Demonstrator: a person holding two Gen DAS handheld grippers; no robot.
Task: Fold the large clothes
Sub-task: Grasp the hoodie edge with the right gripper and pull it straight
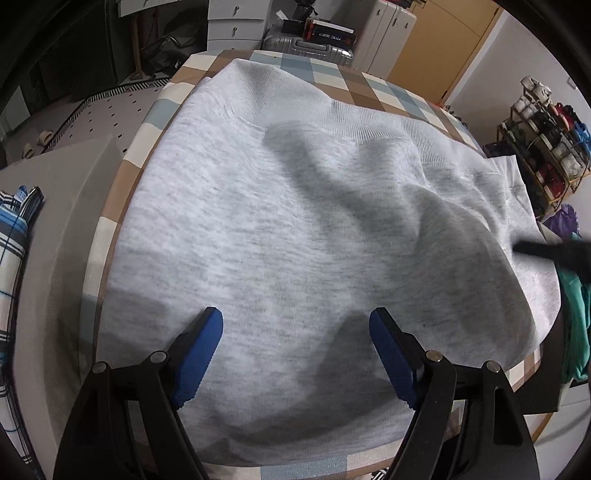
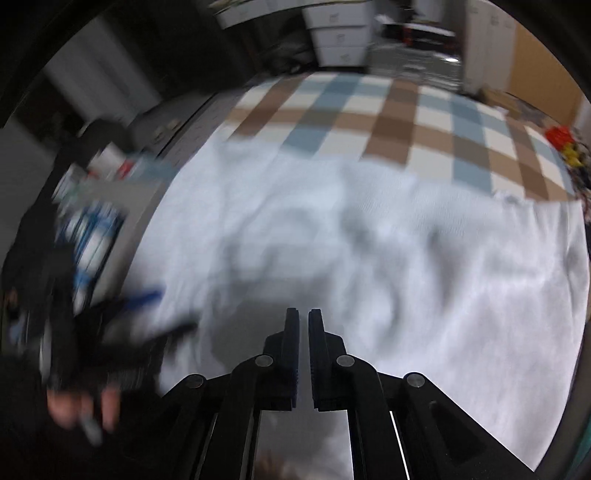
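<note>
A light grey sweatshirt (image 1: 280, 221) lies spread over a table with a checked cloth (image 1: 369, 88), its ribbed band towards the far side and soft wrinkles on its right half. My left gripper (image 1: 296, 314) hangs open above the near part of the sweatshirt, with nothing between its blue pads (image 1: 199, 354). The right wrist view is blurred by motion. There my right gripper (image 2: 303, 314) is above the sweatshirt (image 2: 369, 251), its jaws almost together and no cloth between them. A dark blurred part of the right gripper (image 1: 546, 249) shows at the right edge of the left wrist view.
A grey cushion (image 1: 66, 206) and a plaid cloth (image 1: 14, 229) lie left of the table. A teal garment (image 1: 576, 314) hangs at its right edge. Behind stand a suitcase (image 1: 314, 48), white drawers (image 1: 232, 22) and a shoe rack (image 1: 543, 147). A hand (image 2: 81, 406) holds the left gripper.
</note>
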